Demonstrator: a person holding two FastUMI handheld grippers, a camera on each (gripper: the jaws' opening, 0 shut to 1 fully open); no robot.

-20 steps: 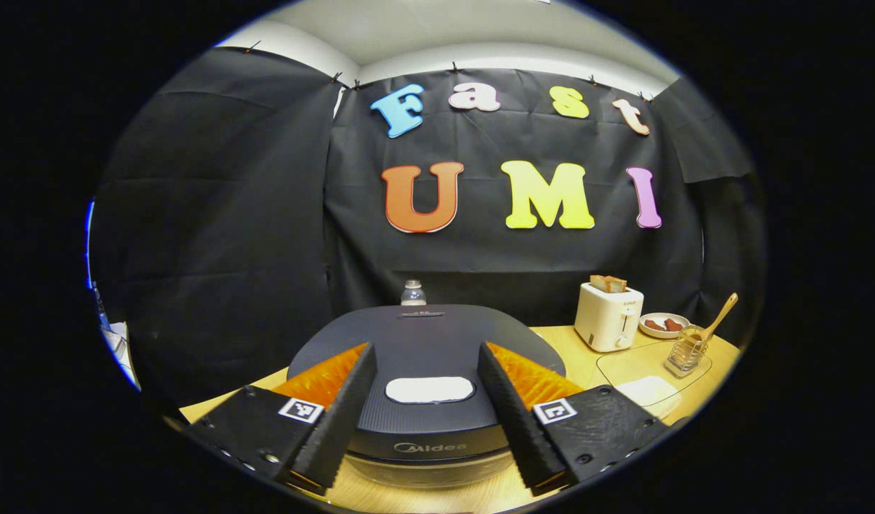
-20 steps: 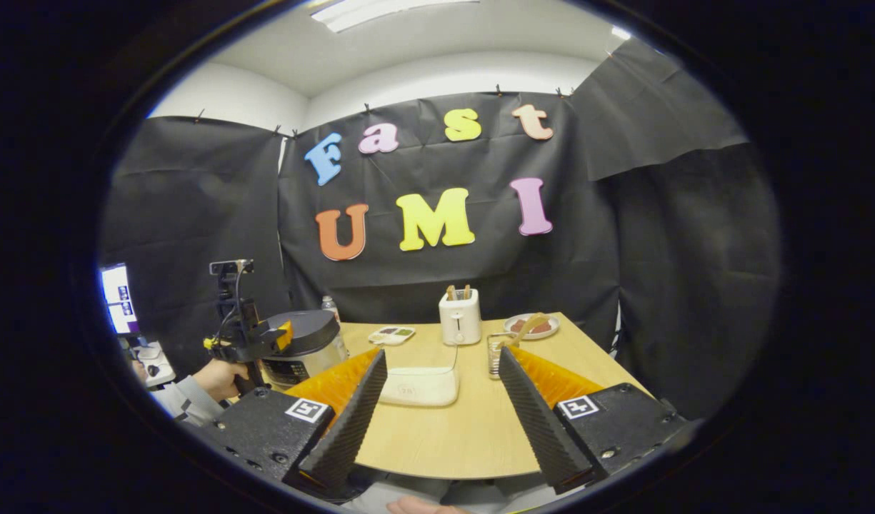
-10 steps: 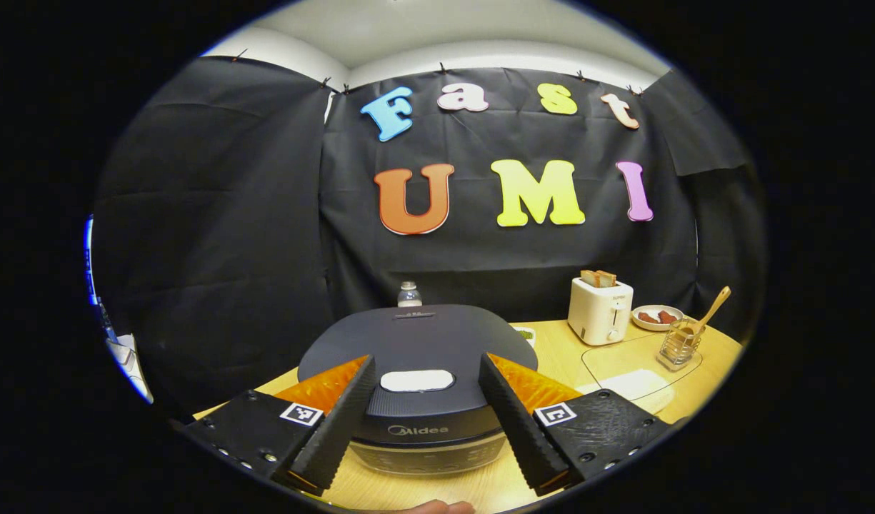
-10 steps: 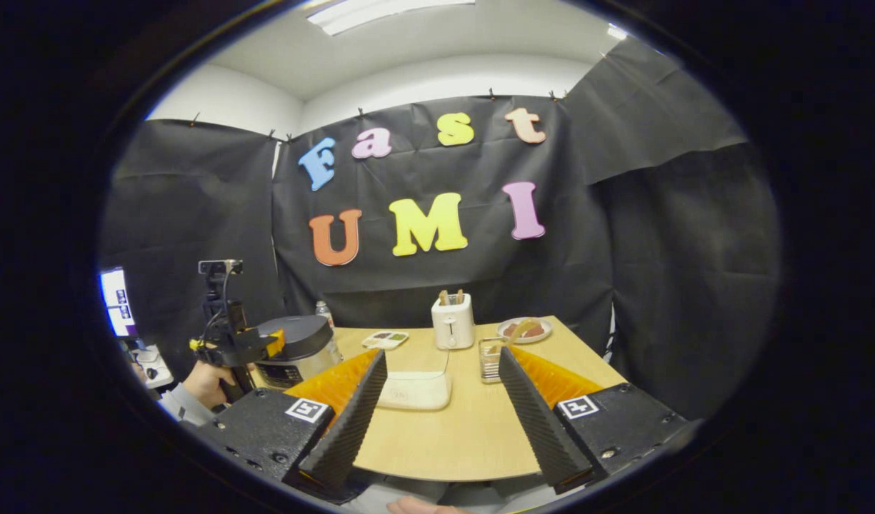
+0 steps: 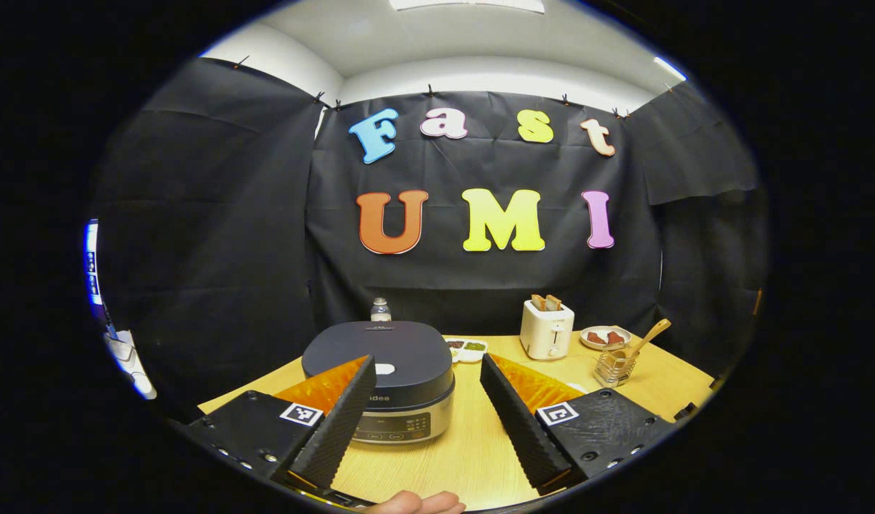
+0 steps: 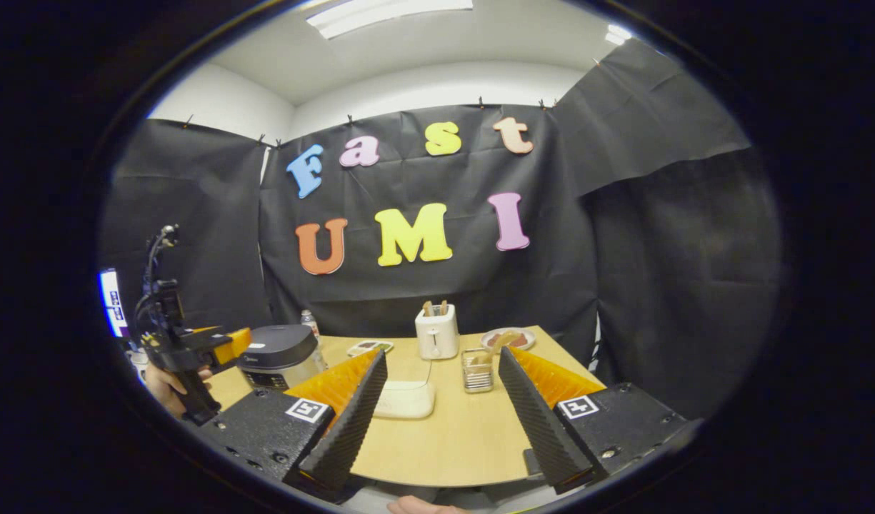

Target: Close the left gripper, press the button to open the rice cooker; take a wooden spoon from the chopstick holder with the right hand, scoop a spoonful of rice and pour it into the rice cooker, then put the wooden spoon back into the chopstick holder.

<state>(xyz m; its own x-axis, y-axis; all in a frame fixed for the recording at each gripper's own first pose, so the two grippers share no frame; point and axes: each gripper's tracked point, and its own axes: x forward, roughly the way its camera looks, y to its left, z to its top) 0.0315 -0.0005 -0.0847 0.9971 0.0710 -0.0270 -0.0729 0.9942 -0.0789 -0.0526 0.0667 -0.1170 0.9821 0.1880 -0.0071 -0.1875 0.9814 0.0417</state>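
Spoon [image 5: 650, 338] in holder [image 5: 608, 367] — cooker [image 5: 377, 369] lidded

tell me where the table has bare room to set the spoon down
Bare wood lies along the near edge of the wooden table, in front of the flat white container. It is crowded farther back: white toaster, wire chopstick holder, small plate, with the dark rice cooker at the left.

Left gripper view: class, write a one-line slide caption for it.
Open left gripper faces the closed rice cooker; wooden spoon stands in the chopstick holder.
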